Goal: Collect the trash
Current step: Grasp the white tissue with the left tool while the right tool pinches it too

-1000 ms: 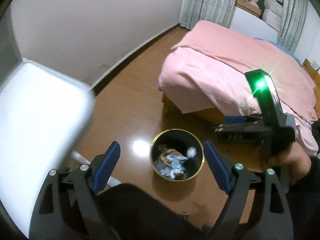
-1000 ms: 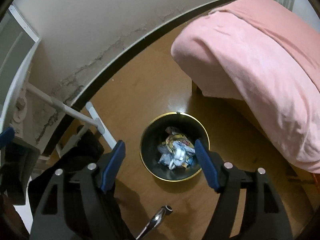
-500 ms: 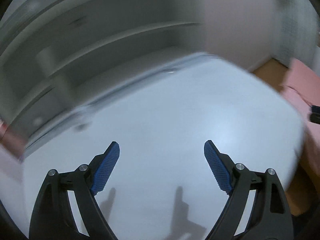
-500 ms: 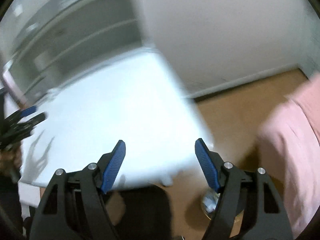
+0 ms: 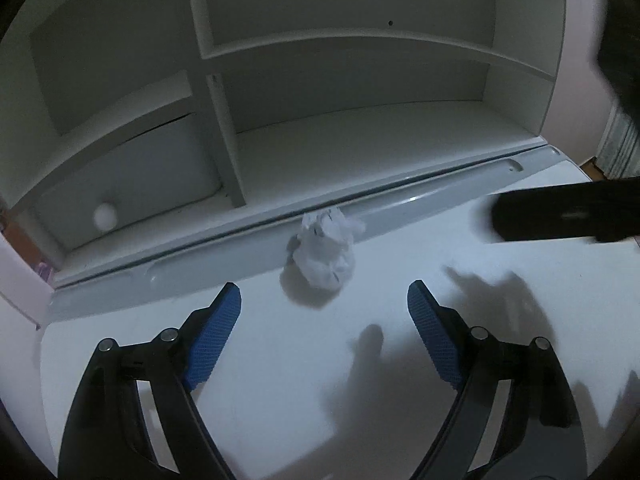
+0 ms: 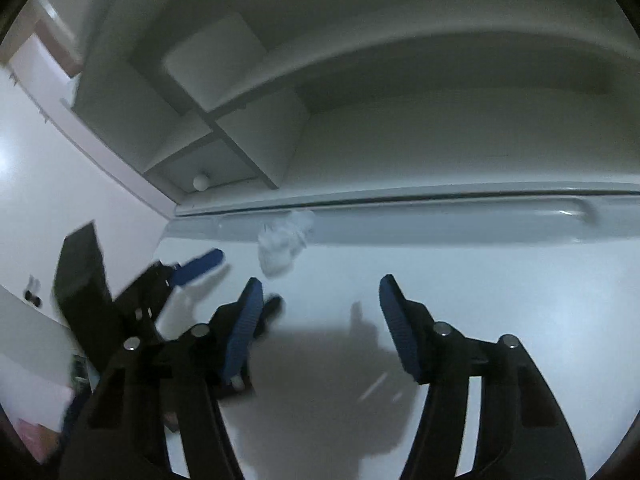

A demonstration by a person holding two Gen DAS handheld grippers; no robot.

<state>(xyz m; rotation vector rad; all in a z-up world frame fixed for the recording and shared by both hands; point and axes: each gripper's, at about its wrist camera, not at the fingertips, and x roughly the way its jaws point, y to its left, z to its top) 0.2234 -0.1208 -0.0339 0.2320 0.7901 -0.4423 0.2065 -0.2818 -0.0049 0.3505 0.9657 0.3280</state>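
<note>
A crumpled white paper ball (image 5: 326, 250) lies on the white desk (image 5: 280, 360) near its grey back rail. It also shows in the right wrist view (image 6: 282, 246). My left gripper (image 5: 324, 332) is open and empty, just short of the ball. My right gripper (image 6: 320, 320) is open and empty over the desk, to the right of the ball. The left gripper's blue fingers (image 6: 196, 266) show blurred at the left of the right wrist view. The right gripper's black body (image 5: 560, 216) shows blurred at the right of the left wrist view.
A white shelf unit (image 5: 320, 100) with open compartments stands behind the desk. A drawer with a round knob (image 5: 105, 214) sits at its lower left. The desk's right edge meets the wooden floor (image 5: 592, 166).
Both grippers swung up from above the floor trash bin to the desk top. The bin and bed left view; the paper ball and shelves came into view.
</note>
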